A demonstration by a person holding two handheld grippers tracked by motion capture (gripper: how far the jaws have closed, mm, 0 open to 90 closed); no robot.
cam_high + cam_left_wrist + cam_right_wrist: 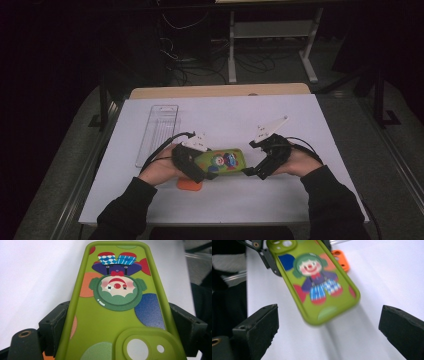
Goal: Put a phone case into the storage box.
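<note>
A green phone case (226,161) printed with a clown is held just above the white table top (225,112), camera cut-out toward my left gripper (204,170). The left gripper (120,323) is shut on the case (117,315), its black jaws pressing both long edges near the cut-out. My right gripper (254,172) is at the case's free end, open. In the right gripper view its jaws (332,327) stand wide apart, and the case (317,282) hangs ahead of them, untouched. An orange phone case (189,184) lies on the table under the left hand.
A clear plastic tray (157,131) lies lengthwise at the table's back left. The orange case (340,260) sits beyond the green one in the right gripper view. Cables and table legs stand on the dark floor behind the table.
</note>
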